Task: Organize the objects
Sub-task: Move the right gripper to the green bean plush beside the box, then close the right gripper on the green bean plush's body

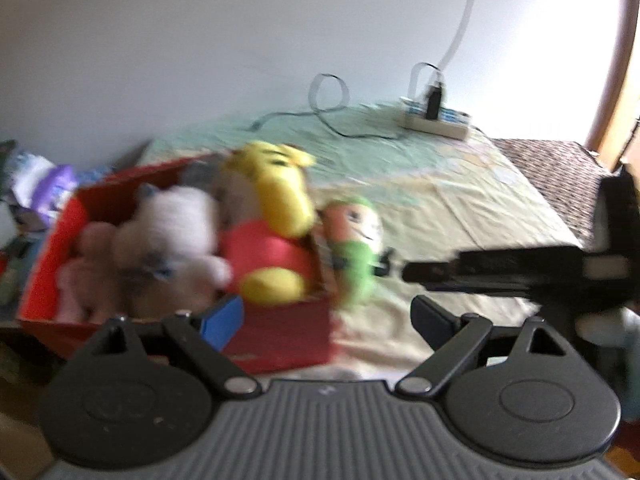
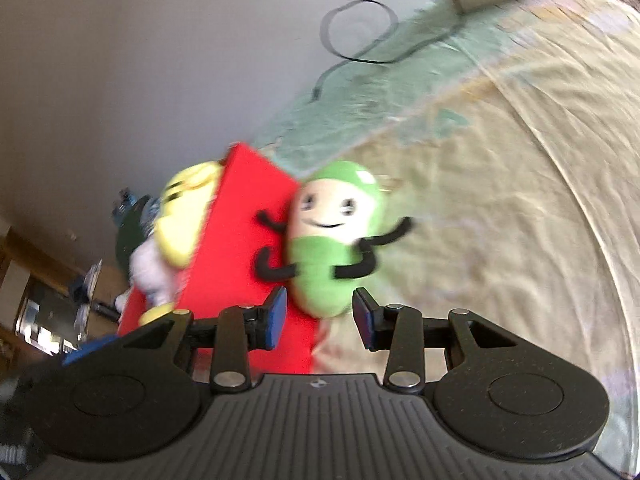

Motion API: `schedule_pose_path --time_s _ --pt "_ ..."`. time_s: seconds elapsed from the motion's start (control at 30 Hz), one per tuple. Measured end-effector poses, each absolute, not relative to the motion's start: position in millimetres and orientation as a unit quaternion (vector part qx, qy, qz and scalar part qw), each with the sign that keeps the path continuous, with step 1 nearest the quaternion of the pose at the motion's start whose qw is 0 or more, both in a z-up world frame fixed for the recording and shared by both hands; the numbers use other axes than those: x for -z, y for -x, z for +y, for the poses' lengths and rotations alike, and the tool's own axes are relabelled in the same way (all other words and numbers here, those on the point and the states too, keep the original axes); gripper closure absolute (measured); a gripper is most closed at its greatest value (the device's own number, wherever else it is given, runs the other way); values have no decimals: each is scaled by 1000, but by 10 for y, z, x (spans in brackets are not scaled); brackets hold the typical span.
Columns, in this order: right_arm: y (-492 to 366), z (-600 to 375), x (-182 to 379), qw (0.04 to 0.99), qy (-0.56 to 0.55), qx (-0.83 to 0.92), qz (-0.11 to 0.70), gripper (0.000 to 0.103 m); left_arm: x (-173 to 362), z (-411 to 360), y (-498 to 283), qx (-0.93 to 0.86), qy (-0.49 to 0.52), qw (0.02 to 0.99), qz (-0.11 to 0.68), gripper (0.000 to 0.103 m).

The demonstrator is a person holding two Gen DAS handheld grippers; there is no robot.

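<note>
My right claw (image 2: 320,316) hangs released just short of the green plush (image 2: 334,240) leaning against the red box (image 2: 240,240) on the bedsheet (image 2: 500,200), my left claw (image 1: 326,320) also spread.

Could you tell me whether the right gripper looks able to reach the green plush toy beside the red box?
Probably yes: the right gripper is open with the green plush toy straight ahead, nothing between; the red box crowds its left side.

My bed (image 1: 460,200), frame centre, carries a red box (image 1: 280,340), green doll (image 1: 356,248), cable (image 1: 332,120) and power strip (image 1: 436,122).
</note>
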State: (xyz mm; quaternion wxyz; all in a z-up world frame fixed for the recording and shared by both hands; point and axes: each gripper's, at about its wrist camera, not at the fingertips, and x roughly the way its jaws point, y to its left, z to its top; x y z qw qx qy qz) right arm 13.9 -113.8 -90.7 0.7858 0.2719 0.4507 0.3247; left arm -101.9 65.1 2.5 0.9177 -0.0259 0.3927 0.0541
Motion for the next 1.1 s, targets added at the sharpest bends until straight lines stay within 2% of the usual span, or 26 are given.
schedule_pose_path --time_s 0.4,0.43,0.47,0.5,0.67,0.83,1.1 --pt "-614 -1059 1498 733 -372 -302 483 62 462 352 793 -26 40 889 456 17" --pt "-638 -1047 1529 728 -381 -302 484 63 475 347 798 -30 40 888 457 17" --pt "-648 -1036 1552 721 -389 -308 484 69 483 348 801 -33 40 887 458 17" --pt "-659 -1020 1556 714 -396 -320 481 84 489 350 795 -36 39 887 459 17" --pt "-637 -1022 1445 724 -371 -335 475 87 496 327 766 -44 43 887 458 17" --pt "-522 -1210 1300 718 -356 -361 477 93 469 298 730 -25 44 889 456 17" --pt "-215 -1695 1131 704 -332 -396 487 94 365 224 764 35 49 889 454 17"
